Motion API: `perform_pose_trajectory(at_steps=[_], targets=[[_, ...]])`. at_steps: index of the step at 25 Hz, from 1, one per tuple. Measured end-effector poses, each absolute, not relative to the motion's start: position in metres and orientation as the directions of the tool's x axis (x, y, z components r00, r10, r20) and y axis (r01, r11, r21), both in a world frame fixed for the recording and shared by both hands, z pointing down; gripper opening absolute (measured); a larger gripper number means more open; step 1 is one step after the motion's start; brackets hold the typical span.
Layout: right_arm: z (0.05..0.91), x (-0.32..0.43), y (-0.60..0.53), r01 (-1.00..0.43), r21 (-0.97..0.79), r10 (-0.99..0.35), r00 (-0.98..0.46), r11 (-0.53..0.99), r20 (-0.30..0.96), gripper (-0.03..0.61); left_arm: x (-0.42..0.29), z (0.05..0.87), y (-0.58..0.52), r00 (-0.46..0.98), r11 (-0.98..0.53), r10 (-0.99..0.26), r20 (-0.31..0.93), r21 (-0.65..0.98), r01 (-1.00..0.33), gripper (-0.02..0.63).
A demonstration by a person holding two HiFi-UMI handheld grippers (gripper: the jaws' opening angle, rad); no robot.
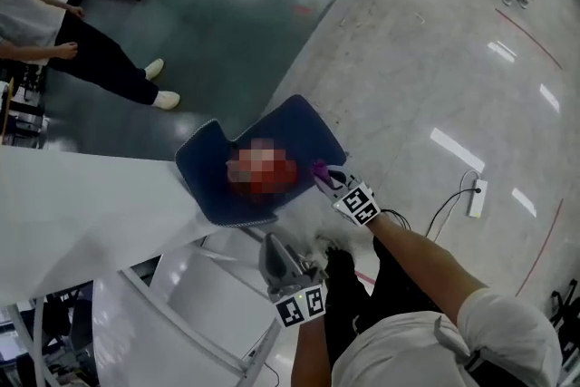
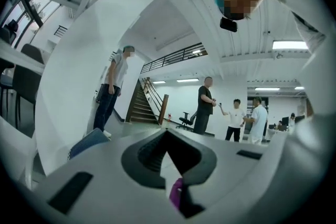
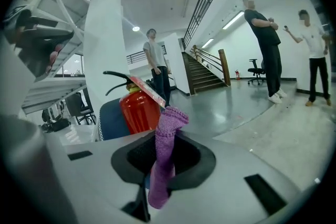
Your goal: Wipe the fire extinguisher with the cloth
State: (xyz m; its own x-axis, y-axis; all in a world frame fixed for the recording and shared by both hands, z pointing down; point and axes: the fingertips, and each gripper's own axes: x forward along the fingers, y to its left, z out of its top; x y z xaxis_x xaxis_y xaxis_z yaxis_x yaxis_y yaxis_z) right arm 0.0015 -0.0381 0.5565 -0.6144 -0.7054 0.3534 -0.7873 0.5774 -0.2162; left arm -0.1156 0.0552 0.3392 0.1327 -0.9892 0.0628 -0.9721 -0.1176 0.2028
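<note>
Cloth (image 3: 160, 181) clamped in right claw (image 3: 165, 136), near red fire extinguisher (image 3: 137, 112), left claw (image 2: 167, 135) closed together

Floor: glossy dark grey-green floor (image 1: 236, 4) across the upper left of the head view; pale speckled polished floor (image 1: 426, 68) on the right, crossed by thin red lines (image 1: 530, 36) and streaked with lamp reflections.
Worktop: white slab worktop (image 1: 82, 204) at left centre, with a white metal frame (image 1: 181, 304) beneath it at lower left.
Seat: dark blue padded chair (image 1: 308, 127) in the middle, beside the worktop's edge.
Cable: white power strip (image 1: 477, 198) with a black cord, at the right on the pale floor.
Stairs: staircase with wooden posts and dark handrail (image 3: 207, 75), centre right of the right gripper view; black swivel chair (image 3: 255, 68) near its foot.
Walls: white walls (image 3: 239, 42).
Light: long ceiling strip lamps (image 2: 290, 45), upper right of the left gripper view.
</note>
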Motion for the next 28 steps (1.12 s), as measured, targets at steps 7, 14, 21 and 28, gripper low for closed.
perform_pose_trajectory(at_steps=[7, 14, 21, 28], targets=[[0.653, -0.019, -0.034, -0.855, -0.257, -0.756, -0.518, 0.451, 0.399, 0.058, -0.130, 0.408, 0.034, 0.254, -0.234, -0.963, 0.095, 0.178, -0.956, 0.005], [0.748, -0.054, -0.069, -0.887, -0.320, -0.792, -0.447, 0.332, 0.416, 0.058, -0.155, 0.463, 0.031, 0.275, -0.252, -0.958, 0.075, 0.232, -0.940, 0.005], [0.788, -0.078, -0.085, -0.869, -0.392, -0.790, -0.458, 0.301, 0.408, 0.058, -0.183, 0.490, 0.033, 0.242, -0.206, -0.965, 0.101, 0.284, -0.937, 0.005], [0.762, -0.085, -0.087, -0.835, -0.456, -0.803, -0.485, 0.307, 0.347, 0.058, -0.190, 0.496, 0.037, 0.231, -0.187, -0.966, 0.113, 0.305, -0.934, 0.005]])
